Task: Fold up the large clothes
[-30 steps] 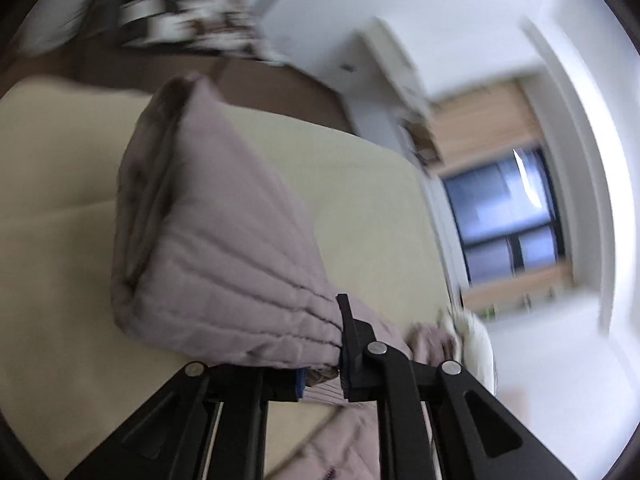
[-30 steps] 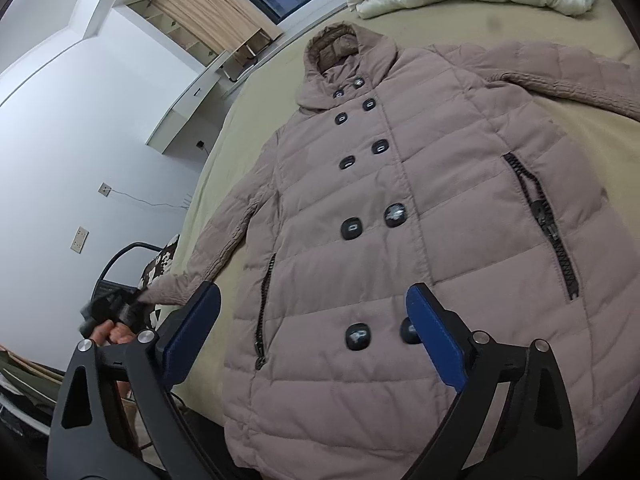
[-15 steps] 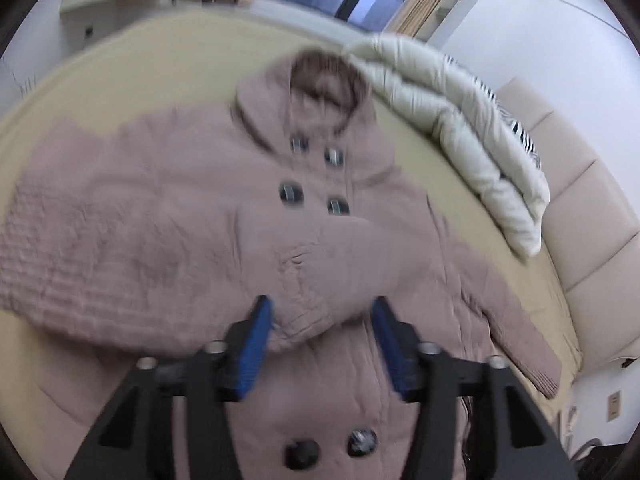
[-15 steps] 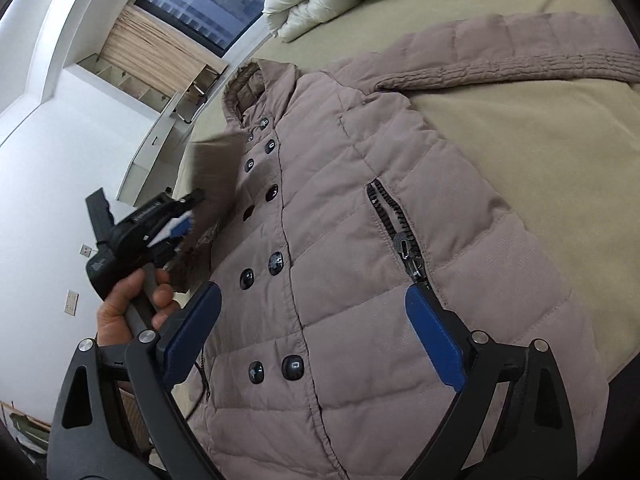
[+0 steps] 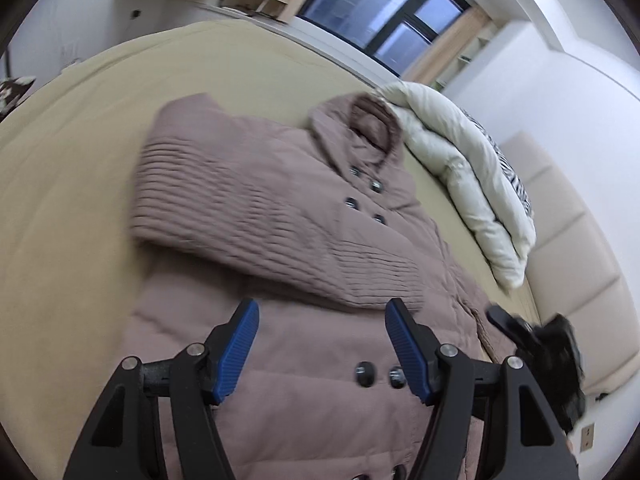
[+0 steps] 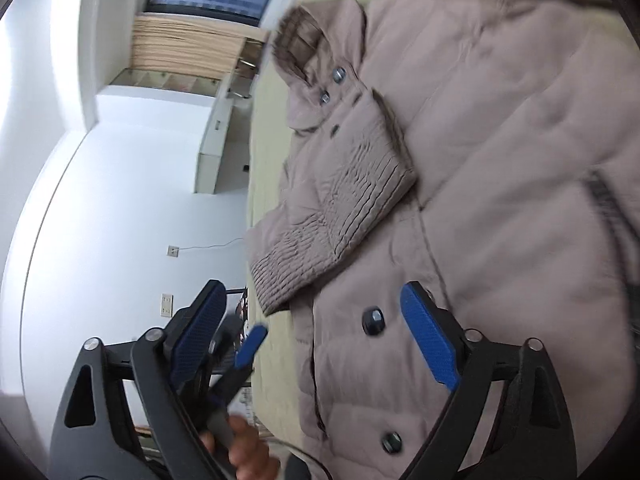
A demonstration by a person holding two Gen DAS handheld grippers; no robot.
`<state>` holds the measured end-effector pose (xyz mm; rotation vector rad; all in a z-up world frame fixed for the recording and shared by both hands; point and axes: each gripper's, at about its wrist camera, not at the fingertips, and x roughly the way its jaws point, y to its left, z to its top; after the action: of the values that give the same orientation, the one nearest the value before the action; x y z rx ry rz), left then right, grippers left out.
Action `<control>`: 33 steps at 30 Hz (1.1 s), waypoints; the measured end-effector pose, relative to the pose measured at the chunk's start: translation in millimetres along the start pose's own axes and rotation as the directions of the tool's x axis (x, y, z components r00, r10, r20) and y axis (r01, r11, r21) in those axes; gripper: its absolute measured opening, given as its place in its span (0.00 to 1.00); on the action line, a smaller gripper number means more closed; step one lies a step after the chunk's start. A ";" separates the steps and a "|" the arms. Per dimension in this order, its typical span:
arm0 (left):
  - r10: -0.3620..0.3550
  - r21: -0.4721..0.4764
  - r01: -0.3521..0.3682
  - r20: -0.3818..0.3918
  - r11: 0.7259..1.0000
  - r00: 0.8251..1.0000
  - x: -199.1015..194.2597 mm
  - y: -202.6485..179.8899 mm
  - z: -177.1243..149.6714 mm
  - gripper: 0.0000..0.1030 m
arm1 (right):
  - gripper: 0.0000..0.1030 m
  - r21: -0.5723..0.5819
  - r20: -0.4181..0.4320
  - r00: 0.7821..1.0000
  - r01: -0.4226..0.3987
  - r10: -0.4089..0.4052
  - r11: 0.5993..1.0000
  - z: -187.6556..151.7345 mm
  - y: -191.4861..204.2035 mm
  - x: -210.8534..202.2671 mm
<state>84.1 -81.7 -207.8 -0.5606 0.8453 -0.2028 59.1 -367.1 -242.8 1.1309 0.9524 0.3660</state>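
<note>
A taupe quilted hooded coat (image 5: 320, 400) lies front up, buttons showing, on a beige bed (image 5: 60, 208). One ribbed sleeve (image 5: 248, 216) rests folded across its chest; in the right wrist view that sleeve (image 6: 340, 200) ends near the button row. My left gripper (image 5: 322, 346) hovers over the coat's middle, its jaws opening, with nothing pressed between the pads. My right gripper (image 6: 316, 332) hangs over the coat (image 6: 500, 160) near a dark button, jaws wide but closing, pads clear of the cloth. A hand (image 6: 248, 454) holds the left gripper (image 6: 240, 354) low in that view.
A rolled white duvet (image 5: 460, 168) lies along the bed's far right side, beside a padded beige headboard (image 5: 580, 264). A dark window (image 5: 380, 12) with wooden blinds is behind the bed. Bare sheet spreads left of the coat. A white wall with sockets (image 6: 172, 250) stands at the left.
The left gripper let go of the sleeve, which now lies folded over the chest, and drew back with its jaws apart. The right gripper rolled and dropped closer to the coat's front.
</note>
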 end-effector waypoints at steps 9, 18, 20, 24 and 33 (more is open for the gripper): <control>0.011 -0.072 -0.011 0.000 0.997 1.000 -13.3 46.8 -4.9 0.67 | 0.66 0.227 0.050 0.998 0.035 -0.047 0.973 35.2 -28.6 82.5; 0.047 -0.063 -0.046 0.014 0.997 0.999 -0.4 58.7 -4.6 0.67 | 0.19 0.052 0.043 0.975 0.216 -0.219 0.975 46.9 0.0 86.5; 0.054 -0.065 -0.053 0.021 0.997 0.998 2.0 59.6 -3.2 0.67 | 0.18 -0.055 0.080 0.968 0.241 -0.236 0.969 47.9 35.7 79.8; 0.094 -0.049 -0.091 0.057 0.995 0.994 10.5 53.9 3.9 0.75 | 0.17 -0.232 0.133 0.984 0.147 -0.119 0.961 52.8 124.1 62.2; 0.239 -0.059 -0.233 0.143 0.971 0.960 63.8 36.5 57.0 0.85 | 0.16 -0.525 0.159 0.959 -0.118 0.233 0.843 45.1 309.9 7.0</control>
<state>167.1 -53.6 -239.0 -0.5024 0.7643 0.0749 161.7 -259.1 32.9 0.7448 0.5076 0.5950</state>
